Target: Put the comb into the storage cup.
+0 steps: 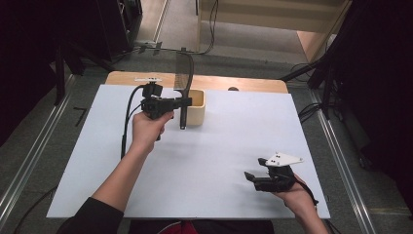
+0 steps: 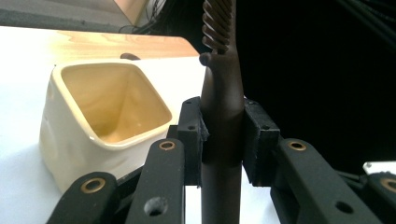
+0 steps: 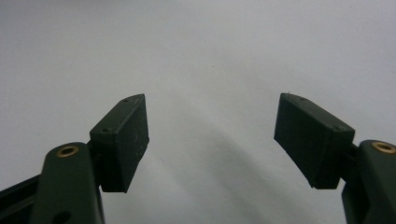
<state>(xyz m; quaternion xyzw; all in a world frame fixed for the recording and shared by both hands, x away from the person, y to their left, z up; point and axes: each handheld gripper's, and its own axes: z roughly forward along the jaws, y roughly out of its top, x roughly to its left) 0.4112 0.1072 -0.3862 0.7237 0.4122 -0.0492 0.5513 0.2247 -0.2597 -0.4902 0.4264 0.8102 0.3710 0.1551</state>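
Note:
A long dark brown comb (image 1: 184, 83) stands upright above the table, toothed end up. My left gripper (image 1: 185, 101) is shut on its handle, at the near left corner of a cream square cup (image 1: 198, 108). In the left gripper view the comb handle (image 2: 223, 116) sits between both pads, with the empty cup (image 2: 107, 116) just to the left. My right gripper (image 1: 255, 168) rests low at the front right of the white table (image 1: 219, 146), held in a hand. In the right gripper view, that gripper (image 3: 212, 135) is open over bare white surface.
A strip of wooden tabletop (image 1: 214, 82) shows behind the white sheet, with a small dark object (image 1: 233, 88) at its edge. Cables and dark stands surround the table on a grey floor. A black cable (image 1: 127, 122) trails from my left gripper.

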